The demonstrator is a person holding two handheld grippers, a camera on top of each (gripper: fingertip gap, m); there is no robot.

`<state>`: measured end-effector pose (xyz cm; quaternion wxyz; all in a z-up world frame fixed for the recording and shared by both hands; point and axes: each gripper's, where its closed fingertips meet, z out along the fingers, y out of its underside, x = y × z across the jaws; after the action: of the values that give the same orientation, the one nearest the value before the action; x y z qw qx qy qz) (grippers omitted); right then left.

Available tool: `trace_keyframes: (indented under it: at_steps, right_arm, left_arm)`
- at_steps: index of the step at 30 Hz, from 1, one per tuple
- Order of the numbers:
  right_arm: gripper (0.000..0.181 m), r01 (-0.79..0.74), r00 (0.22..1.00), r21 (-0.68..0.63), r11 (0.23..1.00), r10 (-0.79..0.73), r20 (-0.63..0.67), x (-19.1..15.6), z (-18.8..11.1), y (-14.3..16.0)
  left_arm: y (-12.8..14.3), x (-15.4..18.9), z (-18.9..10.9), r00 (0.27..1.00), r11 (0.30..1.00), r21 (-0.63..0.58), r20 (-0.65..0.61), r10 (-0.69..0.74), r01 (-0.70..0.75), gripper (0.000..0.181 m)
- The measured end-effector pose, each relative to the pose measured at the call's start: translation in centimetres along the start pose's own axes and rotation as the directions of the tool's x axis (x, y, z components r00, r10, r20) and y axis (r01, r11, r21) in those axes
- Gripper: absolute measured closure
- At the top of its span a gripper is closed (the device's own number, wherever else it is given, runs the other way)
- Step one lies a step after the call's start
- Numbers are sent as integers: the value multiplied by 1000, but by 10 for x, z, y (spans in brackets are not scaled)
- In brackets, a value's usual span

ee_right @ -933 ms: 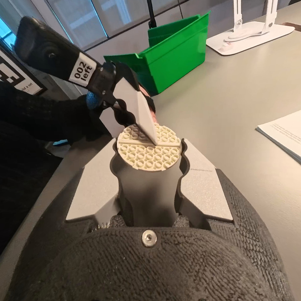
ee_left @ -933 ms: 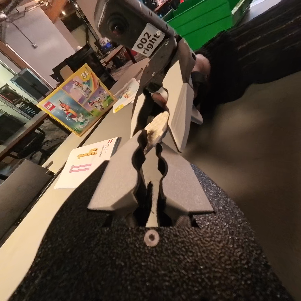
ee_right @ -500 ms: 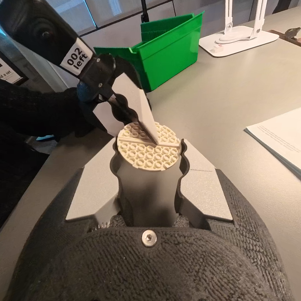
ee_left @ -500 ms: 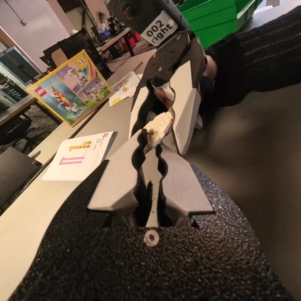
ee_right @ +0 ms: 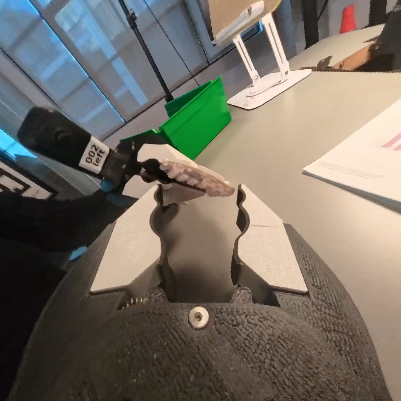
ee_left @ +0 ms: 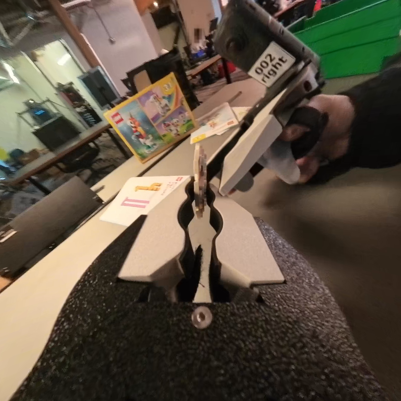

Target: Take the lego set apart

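A cream round lego plate (ee_left: pixel 200 173) is clamped edge-on between the fingers of my left gripper (ee_left: pixel 200 195), which is shut on it. In the right wrist view the plate (ee_right: pixel 195 178) sticks out flat from the left gripper (ee_right: pixel 169 175), just beyond my right fingertips. My right gripper (ee_right: pixel 198 191) is open and empty, with a wide gap between its jaws. In the left wrist view the right gripper (ee_left: pixel 225 180) shows at upper right, held by a hand in a dark sleeve, apart from the plate.
Both grippers are over a grey table (ee_right: pixel 282 134). A green bin (ee_right: pixel 195 130) stands behind, also in the left wrist view (ee_left: pixel 347 32). A white stand (ee_right: pixel 269 82) is at the back right. An instruction booklet (ee_left: pixel 147 195), a lego box (ee_left: pixel 152 121) and leaflets (ee_left: pixel 217 125) lie to the left. Less than 4 cm separates the two grippers' tips.
My right gripper has opened and let go of the round plate. My left gripper has kept its hold and carried the plate out of the right jaws, turning it.
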<state>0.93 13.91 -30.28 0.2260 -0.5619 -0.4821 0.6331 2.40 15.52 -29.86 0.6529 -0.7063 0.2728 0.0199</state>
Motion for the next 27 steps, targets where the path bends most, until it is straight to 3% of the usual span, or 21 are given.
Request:
trace_keyframes:
  at_steps: [7, 27]
  right_arm:
    - [111, -161, 987, 201, 966, 159, 27, -3, 9, -20]
    - [108, -274, 955, 290, 917, 225, 192, -17, 8, -33]
  left_arm:
    - [-9, -12, -3, 992, 999, 33, 122, 37, -42, 175]
    - [-26, -13, -1, 960, 982, 73, 234, 154, -175, 175]
